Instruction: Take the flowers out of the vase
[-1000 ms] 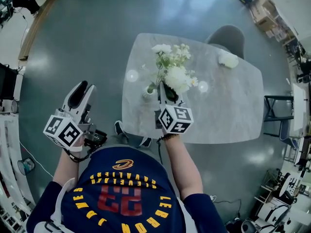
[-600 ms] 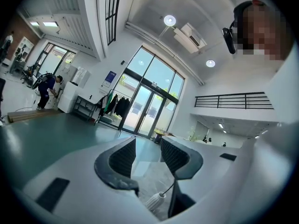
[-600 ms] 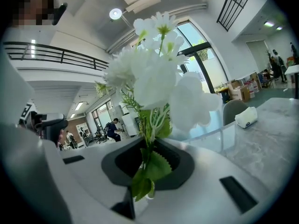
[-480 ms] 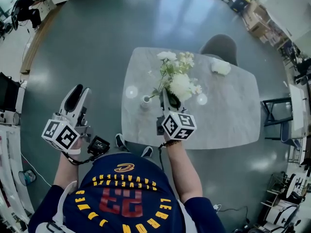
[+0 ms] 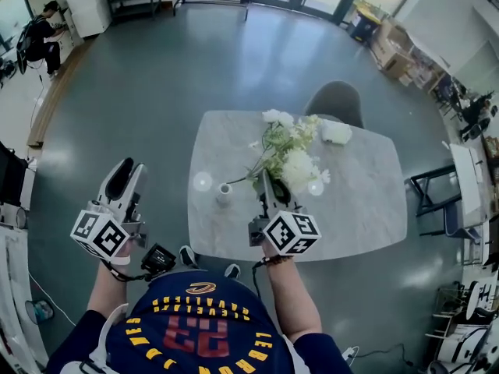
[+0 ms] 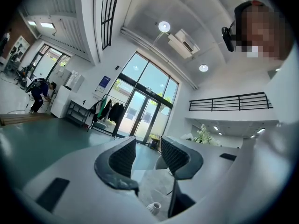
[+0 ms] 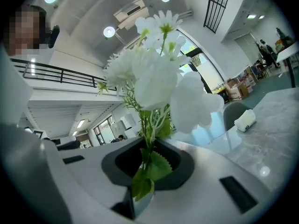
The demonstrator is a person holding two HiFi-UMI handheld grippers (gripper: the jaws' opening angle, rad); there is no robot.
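A bunch of white flowers [image 5: 295, 158] with green stems hangs over the marble table [image 5: 366, 209], gripped low on the stems by my right gripper [image 5: 266, 182]. In the right gripper view the stems and a leaf [image 7: 148, 169] are pinched between the dark jaws of that gripper [image 7: 148, 164], and the blooms [image 7: 156, 76] rise above them. The small white vase [image 5: 224, 194] stands upright on the table, left of the stems and free of them. My left gripper [image 5: 125, 179] is off the table's left side, open and empty. The left gripper view shows this gripper [image 6: 148, 155] with the vase [image 6: 153, 207] low beneath it.
A white bundle [image 5: 337, 133] lies at the table's far edge, in front of a grey chair [image 5: 334, 100]. A black metal frame [image 5: 429, 187] stands to the table's right. A person [image 5: 39, 28] sits far off at the upper left, across the grey floor.
My right gripper has risen with the flowers, and their stems have come up and away from the vase, which stays on the table. The left gripper has risen a little too.
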